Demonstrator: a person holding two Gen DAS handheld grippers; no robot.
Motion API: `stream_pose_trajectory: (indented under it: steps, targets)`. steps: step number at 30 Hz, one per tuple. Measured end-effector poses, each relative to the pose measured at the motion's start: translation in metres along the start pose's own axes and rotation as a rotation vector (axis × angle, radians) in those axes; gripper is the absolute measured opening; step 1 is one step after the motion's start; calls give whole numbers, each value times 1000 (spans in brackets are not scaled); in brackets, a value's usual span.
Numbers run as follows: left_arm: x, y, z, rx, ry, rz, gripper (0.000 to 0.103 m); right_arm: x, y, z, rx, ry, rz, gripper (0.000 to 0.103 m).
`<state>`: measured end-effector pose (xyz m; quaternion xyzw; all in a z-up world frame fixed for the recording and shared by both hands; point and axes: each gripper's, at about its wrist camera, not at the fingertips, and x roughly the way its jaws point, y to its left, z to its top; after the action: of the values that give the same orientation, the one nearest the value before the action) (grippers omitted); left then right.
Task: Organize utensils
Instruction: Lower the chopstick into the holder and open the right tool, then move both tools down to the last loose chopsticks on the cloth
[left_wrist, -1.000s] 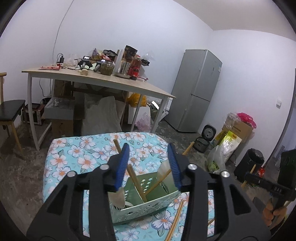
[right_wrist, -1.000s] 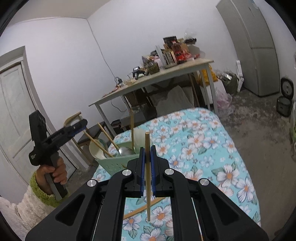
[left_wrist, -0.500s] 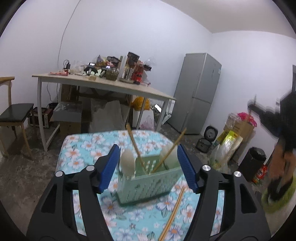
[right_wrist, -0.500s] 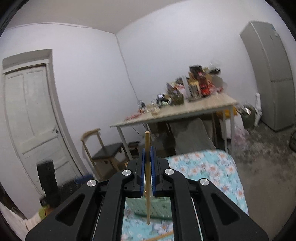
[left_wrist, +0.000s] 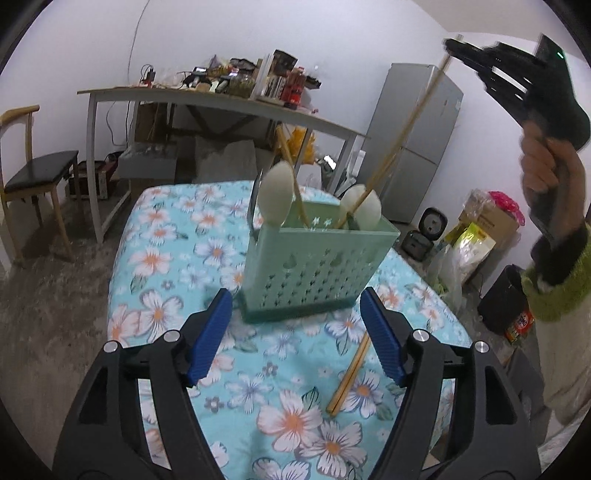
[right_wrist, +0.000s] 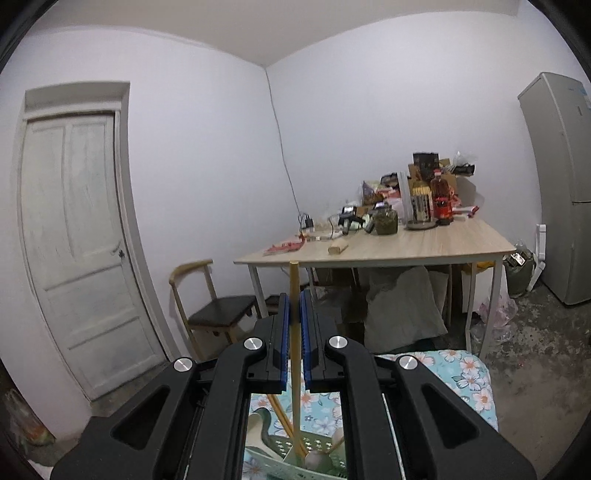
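One chopstick (right_wrist: 294, 332) is clamped upright in the right gripper (right_wrist: 294, 314) for lowering into the green utensil caddy (left_wrist: 314, 266), while the empty left gripper (left_wrist: 295, 332) opens its jaws to flank the caddy.

We see each gripper, left (left_wrist: 295, 332) and right (right_wrist: 294, 317), built of matte black plastic arms with round silver screws and ribbed blue pads (left_wrist: 208, 334); the person's sleeve (left_wrist: 561, 280) is fuzzy green over cream.
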<state>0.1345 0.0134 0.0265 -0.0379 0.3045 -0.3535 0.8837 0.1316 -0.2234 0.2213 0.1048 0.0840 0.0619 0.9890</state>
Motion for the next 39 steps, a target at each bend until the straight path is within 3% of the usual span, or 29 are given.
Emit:
stream_pose_trajectory:
  steps: [8,15,20,23,33,39]
  targets:
    - [5,4,-9,-7,26,15,68,57,-5,-26,-25,84,-45,6]
    - [10,8,-11,-17,35,18,68,96,-8,-71,-66,197,-106,6]
    - [14,6,-12,-15,46,15,68,103,-14,-90,-35,276,-96,11]
    - [17,5,-12,-14,51,12,68,94,-18,-85,-8,260,-90,38]
    - [24,-5,-11,8,59,-20,68,5,-53,-77,168,142,-61,41]
    - [33,-12,-10,31,73,-56,68,-41,-88,-120,363,188,-70,41]
